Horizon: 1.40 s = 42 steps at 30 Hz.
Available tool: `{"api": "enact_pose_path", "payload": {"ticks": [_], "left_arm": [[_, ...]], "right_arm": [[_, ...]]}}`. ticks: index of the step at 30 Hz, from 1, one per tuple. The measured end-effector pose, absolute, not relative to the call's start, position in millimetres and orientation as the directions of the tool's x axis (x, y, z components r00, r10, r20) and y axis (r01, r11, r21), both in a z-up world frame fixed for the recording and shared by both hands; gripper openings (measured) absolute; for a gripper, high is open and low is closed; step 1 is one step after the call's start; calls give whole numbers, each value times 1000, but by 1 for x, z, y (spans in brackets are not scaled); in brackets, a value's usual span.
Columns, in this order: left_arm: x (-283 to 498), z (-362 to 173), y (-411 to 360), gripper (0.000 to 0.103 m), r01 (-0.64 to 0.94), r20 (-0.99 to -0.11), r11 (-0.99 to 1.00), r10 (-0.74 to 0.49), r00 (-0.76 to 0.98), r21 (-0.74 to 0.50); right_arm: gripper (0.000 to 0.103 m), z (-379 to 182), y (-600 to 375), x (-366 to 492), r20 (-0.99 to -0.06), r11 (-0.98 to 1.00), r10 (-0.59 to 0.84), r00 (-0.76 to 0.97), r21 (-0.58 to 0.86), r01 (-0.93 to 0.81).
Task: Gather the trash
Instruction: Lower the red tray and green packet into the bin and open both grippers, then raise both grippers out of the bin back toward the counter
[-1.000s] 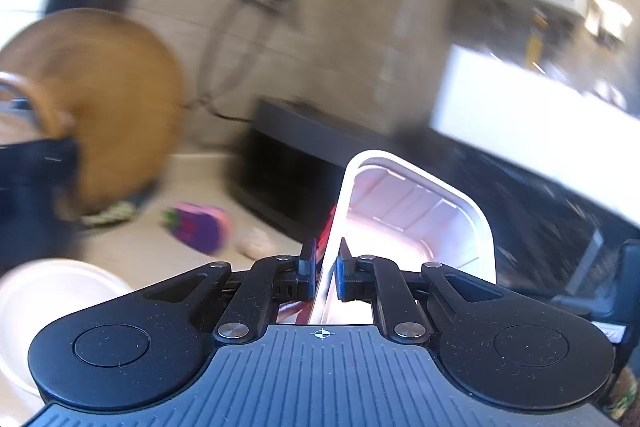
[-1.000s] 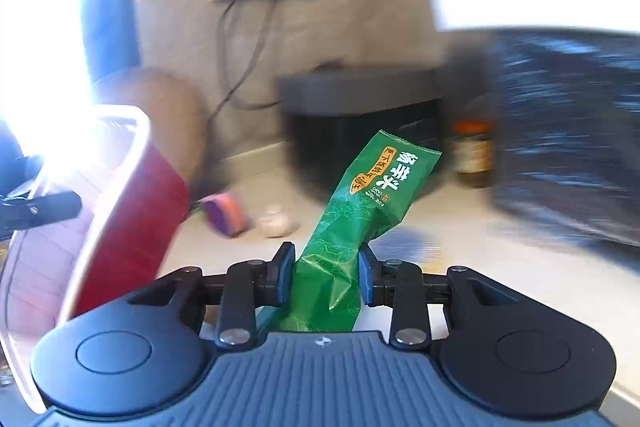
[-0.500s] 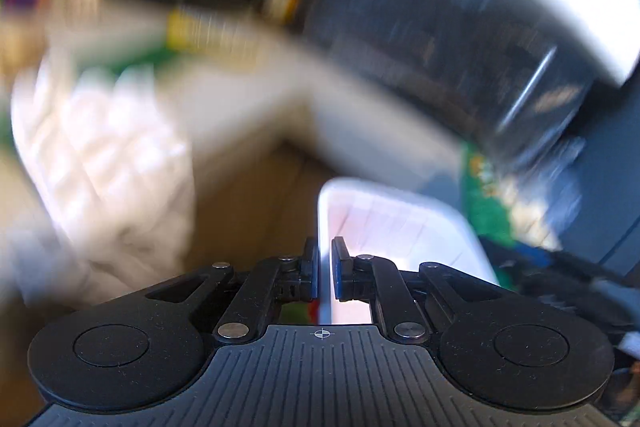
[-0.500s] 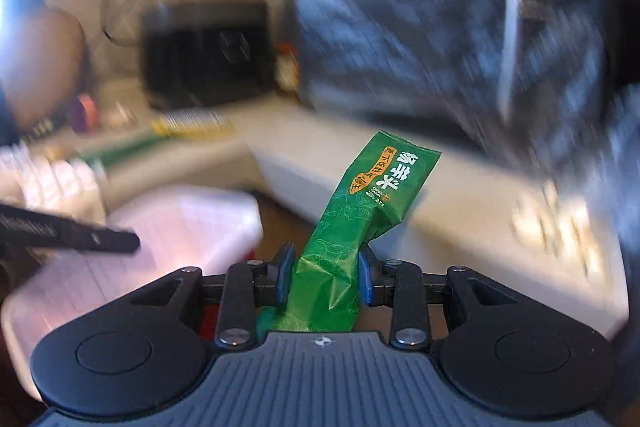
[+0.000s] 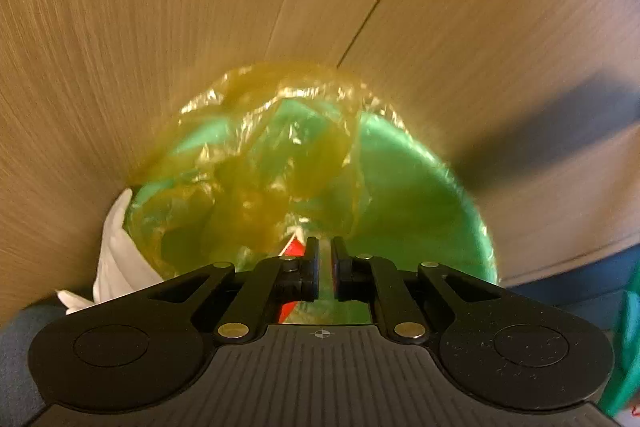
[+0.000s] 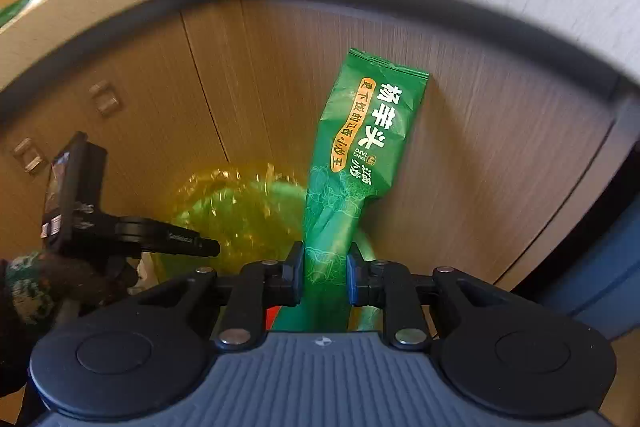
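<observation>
The black two-finger left gripper pointed steeply down, jaws shut with nothing visibly pinched. The black right gripper angled downward, jaws closing, something clamped between.

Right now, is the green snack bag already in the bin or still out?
Still out. The green snack bag stands upright between the closing jaws of the right hand-held gripper, above the green bin.

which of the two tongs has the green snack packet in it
The right tongs: the green snack packet stands up between its closing jaws. The left tongs show nothing green between their jaws, only a red and white scrap beside them.
</observation>
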<state>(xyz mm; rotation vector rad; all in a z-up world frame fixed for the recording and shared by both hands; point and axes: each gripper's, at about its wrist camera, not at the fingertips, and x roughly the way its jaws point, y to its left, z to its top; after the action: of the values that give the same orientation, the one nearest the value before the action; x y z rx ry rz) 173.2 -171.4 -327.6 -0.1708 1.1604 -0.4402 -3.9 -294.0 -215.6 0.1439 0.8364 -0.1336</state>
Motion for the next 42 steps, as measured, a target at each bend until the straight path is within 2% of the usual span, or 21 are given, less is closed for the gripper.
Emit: {"api": "enact_pose_path", "payload": {"ticks": [8,10,16,21,22,24,32,36,39,42], "left_arm": [[170,-351,-162,12,276,-847,880,-458,270,-387],[167,-350,-155,15,276,-839,869,-479,258,-411],[150,-341,-125,15,281,-803,854,-512,304,-438],[136,-326,-96,15,238,-765,843,-538,355,-483],[134,-322,-92,15,237,-756,841,-541,368,-487],[131,-315,-84,15,238,-738,834,-551,389,-498],[122,-298,-69,15,220,-724,828,-558,405,-515],[114,-276,-68,15,232,-730,820,-571,376,-523],[98,-237,-68,15,321,-670,785,-619,410,-530],[78,-185,-65,15,428,-589,755,-656,472,-497]], "right_arm": [[20,-256,-297,27,-803,977,-15,596,116,181],[20,-262,-292,34,-811,979,11,585,129,160],[20,-295,-269,71,-829,976,98,550,189,110],[31,-332,-256,108,-886,994,23,463,71,87],[36,-336,-257,110,-892,993,22,452,73,96],[38,-339,-260,112,-901,989,22,434,83,121],[41,-323,-256,99,-884,988,-53,465,20,151],[43,-301,-255,79,-866,978,-55,496,54,203],[43,-264,-247,62,-811,979,-55,583,70,190],[54,-214,-228,48,-700,988,-102,707,12,155]]}}
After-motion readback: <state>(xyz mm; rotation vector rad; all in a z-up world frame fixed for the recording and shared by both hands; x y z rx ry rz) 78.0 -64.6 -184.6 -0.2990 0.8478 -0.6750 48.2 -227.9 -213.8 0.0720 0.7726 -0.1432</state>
